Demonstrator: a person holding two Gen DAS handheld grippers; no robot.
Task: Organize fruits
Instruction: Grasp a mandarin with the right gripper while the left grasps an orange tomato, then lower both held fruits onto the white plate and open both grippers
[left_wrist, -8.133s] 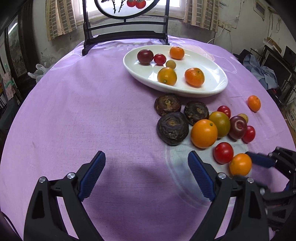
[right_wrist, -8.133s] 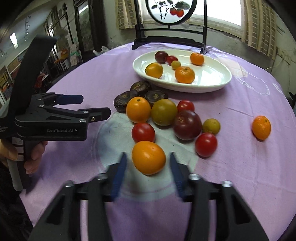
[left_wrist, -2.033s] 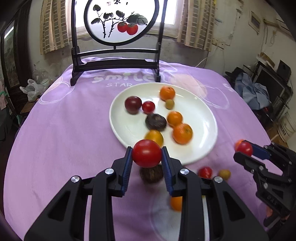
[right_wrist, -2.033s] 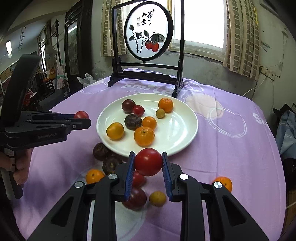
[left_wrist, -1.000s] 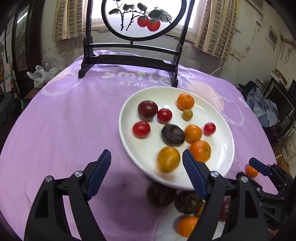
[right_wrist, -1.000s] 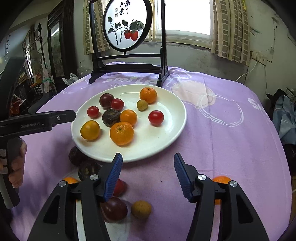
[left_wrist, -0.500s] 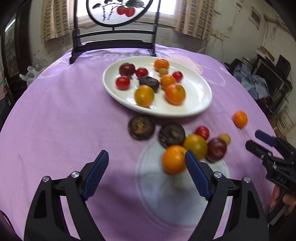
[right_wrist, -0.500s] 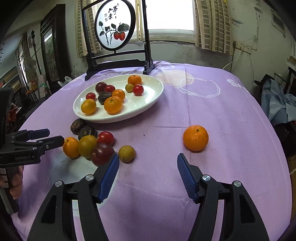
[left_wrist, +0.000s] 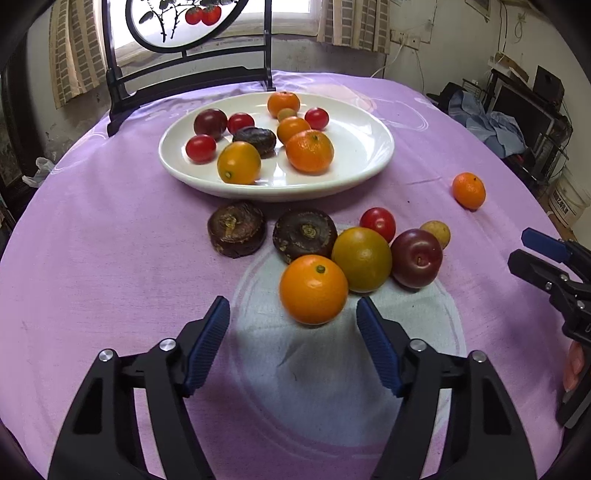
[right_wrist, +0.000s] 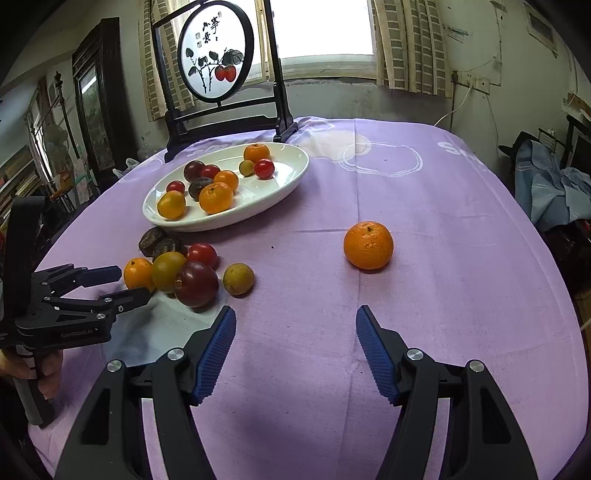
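A purple-clothed counter (left_wrist: 110, 229) carries the white plate (left_wrist: 369, 155). Below the plate, the left gripper (left_wrist: 291, 339), fingers closing, nothing clenched yet, nears the orange fruit (left_wrist: 313, 288); a glancing pinch could roll it.

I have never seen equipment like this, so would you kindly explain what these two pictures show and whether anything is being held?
A person holds two hand-operated grippers, each with a camera looking along its blue-padded fingers. One picture comes from the left gripper, the other from the right gripper. On the purple tablecloth sits a white plate of tomatoes and oranges; more fruit lies loose in front of it. The left jaws are closing toward an orange tomato just ahead of them, without touching it. The right jaws are opening, pointed at a lone mandarin. Nothing is held.
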